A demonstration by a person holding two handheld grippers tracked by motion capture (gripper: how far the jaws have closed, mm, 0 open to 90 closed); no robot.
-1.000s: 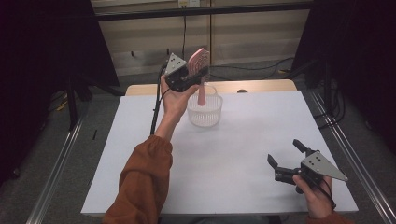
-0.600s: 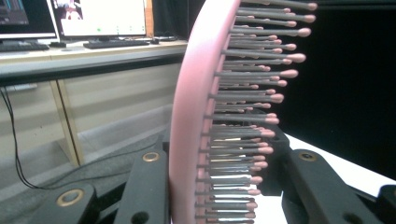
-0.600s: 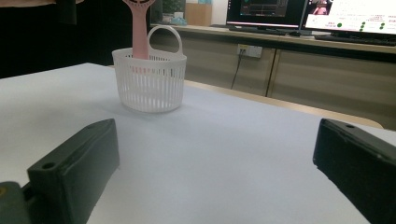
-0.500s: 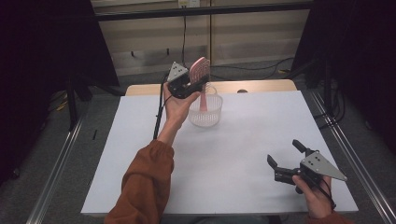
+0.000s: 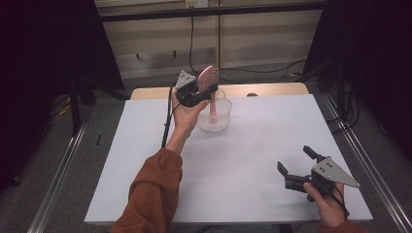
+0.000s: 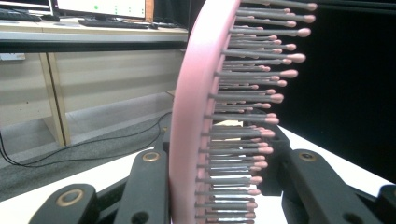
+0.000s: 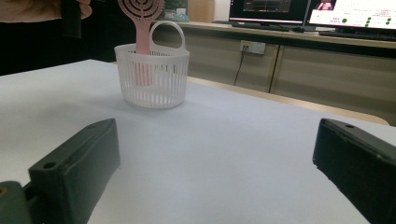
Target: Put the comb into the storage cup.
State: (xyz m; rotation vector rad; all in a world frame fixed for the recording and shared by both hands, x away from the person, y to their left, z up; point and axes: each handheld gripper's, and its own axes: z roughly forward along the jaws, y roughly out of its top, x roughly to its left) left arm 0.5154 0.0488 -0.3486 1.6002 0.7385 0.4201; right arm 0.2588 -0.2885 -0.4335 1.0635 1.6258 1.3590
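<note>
A pink hairbrush [image 5: 210,80] stands upright with its handle down inside a small white slatted basket [image 5: 219,118] at the far middle of the table. My left gripper [image 5: 203,89] is shut on the brush's head, just above the basket. In the left gripper view the pink brush head [image 6: 194,112] with its bristles sits between the two black jaws. The right gripper view has the basket [image 7: 154,81] and the brush handle [image 7: 142,51] far off. My right gripper [image 5: 296,165] hangs open near the table's front right, nothing between its jaws.
The white table top [image 5: 252,160] ends in a wooden strip [image 5: 272,90] at the back. Black cables trail on the floor behind. Monitors [image 7: 355,11] stand on a bench beyond the table. Metal rails [image 5: 63,174] run along both sides.
My left gripper has come down with the brush, and the handle has sunk deeper into the basket. The right gripper has stayed where it was.
</note>
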